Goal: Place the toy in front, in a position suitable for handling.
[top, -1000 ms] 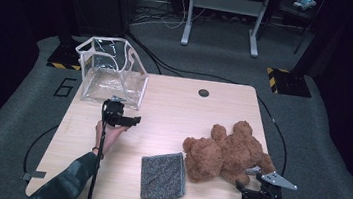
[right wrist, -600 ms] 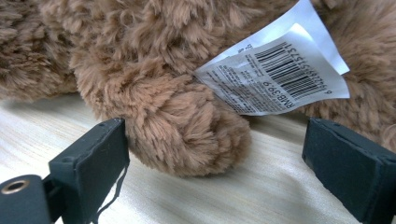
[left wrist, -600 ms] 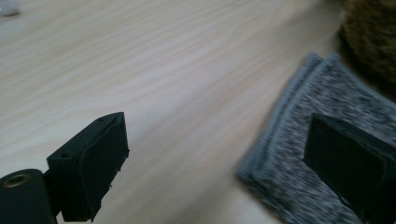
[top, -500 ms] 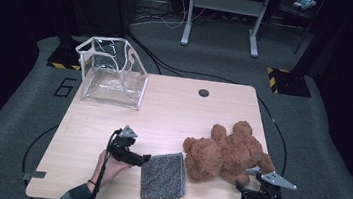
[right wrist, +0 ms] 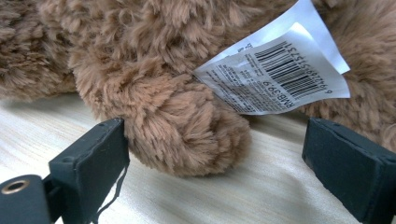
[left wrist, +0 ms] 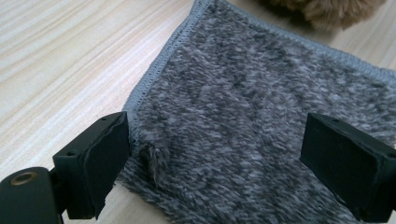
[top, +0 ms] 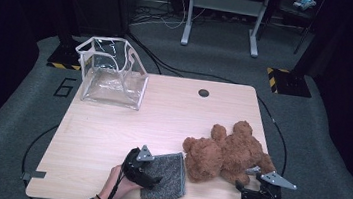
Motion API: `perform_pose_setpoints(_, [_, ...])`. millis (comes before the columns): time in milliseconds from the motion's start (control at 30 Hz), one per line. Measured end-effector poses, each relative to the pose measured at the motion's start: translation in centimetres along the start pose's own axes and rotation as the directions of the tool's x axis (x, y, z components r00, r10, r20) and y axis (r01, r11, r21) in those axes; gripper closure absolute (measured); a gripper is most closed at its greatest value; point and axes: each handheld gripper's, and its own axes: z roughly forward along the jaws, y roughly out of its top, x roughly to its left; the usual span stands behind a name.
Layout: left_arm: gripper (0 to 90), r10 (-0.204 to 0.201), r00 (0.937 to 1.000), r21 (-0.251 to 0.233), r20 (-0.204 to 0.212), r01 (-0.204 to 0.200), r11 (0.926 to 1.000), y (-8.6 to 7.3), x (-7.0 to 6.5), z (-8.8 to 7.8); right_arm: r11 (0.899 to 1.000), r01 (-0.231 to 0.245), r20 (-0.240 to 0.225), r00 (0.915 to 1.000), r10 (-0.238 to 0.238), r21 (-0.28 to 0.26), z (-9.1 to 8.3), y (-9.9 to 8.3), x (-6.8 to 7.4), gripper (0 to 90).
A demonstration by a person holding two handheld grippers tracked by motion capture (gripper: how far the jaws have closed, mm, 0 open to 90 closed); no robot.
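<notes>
A grey fuzzy cloth (top: pixel 166 175) lies flat near the table's front edge. My left gripper (top: pixel 148 174) stands open at its left side, jaws straddling a corner of the cloth (left wrist: pixel 243 121). To the right lies a brown teddy bear (top: pixel 226 150). My right gripper (top: pixel 249 191) is open at the bear's near right, jaws wide on either side of a furry paw (right wrist: pixel 182 121). A white barcode label (right wrist: pixel 280 70) hangs from the bear.
A clear plastic box (top: pixel 112 72) with white edging stands at the table's back left. A small round dark grommet (top: pixel 203 92) sits near the back edge. Bare wood table (top: pixel 126 124) spreads between box and cloth. Cables trail on the floor.
My left gripper has come from beside the clear box down to the front of the table and onto the cloth's left side. The right gripper has stayed by the bear.
</notes>
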Motion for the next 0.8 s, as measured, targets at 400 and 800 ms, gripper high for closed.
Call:
perform_pose_setpoints(400, [14.7, 0.016, 0.9999, 0.011, -0.001, -0.016, 0.9998, 0.0, -0.8, 0.9, 1.0, 0.003, 0.001, 1.0, -0.003, 0.004, 0.0, 0.0, 0.0, 6.5])
perform_pose_setpoints(800, [34.5, 0.004, 0.9997, -0.008, -0.026, -0.004, 1.0, -0.8, -0.3, 1.2, 1.0, 0.004, 0.002, 1.0, -0.004, 0.0, 0.0, 0.0, 0.0, 6.5])
